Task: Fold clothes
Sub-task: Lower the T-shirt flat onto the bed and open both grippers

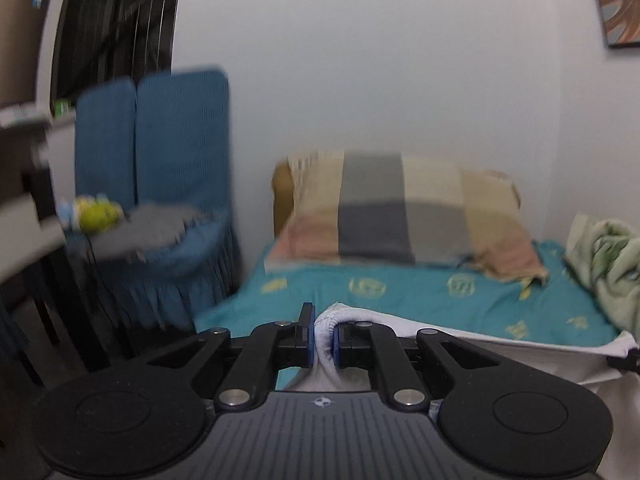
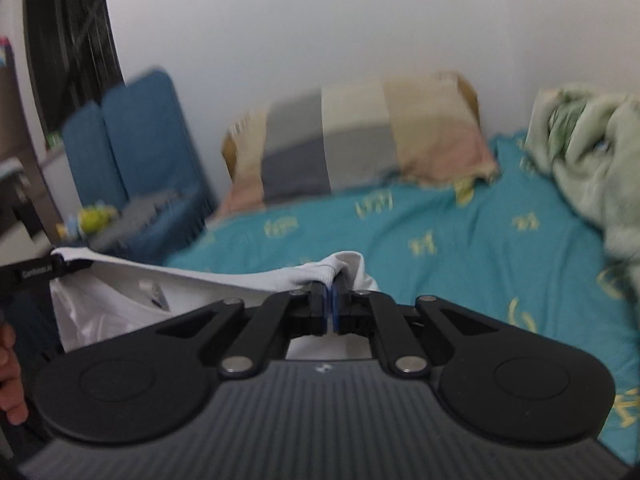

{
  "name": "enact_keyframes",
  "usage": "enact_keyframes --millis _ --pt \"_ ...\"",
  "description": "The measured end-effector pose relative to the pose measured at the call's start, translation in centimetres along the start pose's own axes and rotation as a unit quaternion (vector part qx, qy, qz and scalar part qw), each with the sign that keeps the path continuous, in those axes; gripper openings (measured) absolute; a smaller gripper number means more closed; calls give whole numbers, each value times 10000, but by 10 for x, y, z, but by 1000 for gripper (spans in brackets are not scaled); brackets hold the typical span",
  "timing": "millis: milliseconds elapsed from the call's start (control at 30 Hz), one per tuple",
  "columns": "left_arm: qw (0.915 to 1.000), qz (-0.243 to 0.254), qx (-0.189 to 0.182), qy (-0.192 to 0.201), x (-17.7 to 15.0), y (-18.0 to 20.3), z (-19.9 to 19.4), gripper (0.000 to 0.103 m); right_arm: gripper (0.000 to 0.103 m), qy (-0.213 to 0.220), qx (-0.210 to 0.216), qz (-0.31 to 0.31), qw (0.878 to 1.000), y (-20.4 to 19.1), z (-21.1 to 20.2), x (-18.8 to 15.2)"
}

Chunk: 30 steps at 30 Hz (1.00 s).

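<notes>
**White garment held taut between two grippers above a bed**

Left wrist view: white garment point(image 1: 460, 336) is pinched at a hemmed edge by the left gripper point(image 1: 323, 338), whose blue-padded fingers point(image 1: 307, 336) press in on a bunched fold of cloth. From this fold the fabric runs rightward as a stretched edge to the right gripper point(image 1: 624, 360), seen only as a dark tip at the frame's right margin, where it meets the cloth's corner. Behind lie a teal bedsheet point(image 1: 420, 300) with yellow motifs, a checked pillow point(image 1: 400, 216) against the wall, a pale green blanket point(image 1: 608, 264) at right and a blue chair point(image 1: 168, 168) at left. The background is motion-blurred.

Right wrist view: right gripper point(image 2: 331, 308) has its fingers pressed nearly together on a gathered white edge of the garment point(image 2: 200, 276). The cloth extends leftward to the left gripper point(image 2: 60, 268), which grips its far corner; part of a hand point(image 2: 10, 376) shows at the left margin. The garment hangs above the near end of the bedsheet point(image 2: 460, 248), with the pillow point(image 2: 360, 140) and blanket point(image 2: 592, 152) beyond.
</notes>
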<state>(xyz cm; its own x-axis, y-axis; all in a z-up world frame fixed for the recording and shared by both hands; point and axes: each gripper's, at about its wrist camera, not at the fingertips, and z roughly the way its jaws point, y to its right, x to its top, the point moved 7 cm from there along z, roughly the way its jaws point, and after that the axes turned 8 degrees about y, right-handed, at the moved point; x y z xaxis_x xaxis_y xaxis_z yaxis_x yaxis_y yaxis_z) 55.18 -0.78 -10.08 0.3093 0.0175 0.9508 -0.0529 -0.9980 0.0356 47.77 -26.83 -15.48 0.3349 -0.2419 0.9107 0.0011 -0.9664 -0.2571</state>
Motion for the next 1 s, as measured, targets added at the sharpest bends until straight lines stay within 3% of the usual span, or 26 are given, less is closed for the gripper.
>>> enact_keyframes --millis 133,200,300,333,367,400,433,467,567,667,833,1000 --pt "9983 0 -164 -552 -47 -6 43 10 5 -700 -109 -6 9975 17 67 -53" --pt "9963 5 -248 -827 -69 -9 64 16 7 -980 -171 183 9949 26 85 -66" --pt "9916 11 -373 -1238 -103 -14 94 50 9 -1130 -152 393 9927 30 92 -70" --pt "9904 1 -413 -1317 -103 -14 96 65 17 -1130 -99 402 9927 28 91 -68" --pt "9893 -10 -452 -1389 -102 -15 96 79 38 -1130 -46 412 9927 26 89 -67" --pt "9888 23 -495 -1405 -99 -16 91 84 51 -1130 7 422 9927 24 88 -66" --pt "9885 62 -538 -1414 -97 -18 84 89 72 -1130 59 432 9926 21 86 -65" --pt "9881 101 -581 -1422 -95 -19 77 93 83 -1128 109 437 9926 19 84 -64" --pt "9863 107 -827 -1422 -77 -21 49 101 83 -1151 210 496 9919 12 69 -56" --pt "9880 -48 -887 -1265 -55 -27 4 102 83 -1146 161 618 9914 8 39 -47" --pt "9904 -124 -881 -1057 -33 -28 -96 102 83 -918 127 594 9939 -1 -47 -39" --pt "9926 -117 -846 -859 -16 -27 -200 102 83 -567 54 168 9982 -12 -136 -30"
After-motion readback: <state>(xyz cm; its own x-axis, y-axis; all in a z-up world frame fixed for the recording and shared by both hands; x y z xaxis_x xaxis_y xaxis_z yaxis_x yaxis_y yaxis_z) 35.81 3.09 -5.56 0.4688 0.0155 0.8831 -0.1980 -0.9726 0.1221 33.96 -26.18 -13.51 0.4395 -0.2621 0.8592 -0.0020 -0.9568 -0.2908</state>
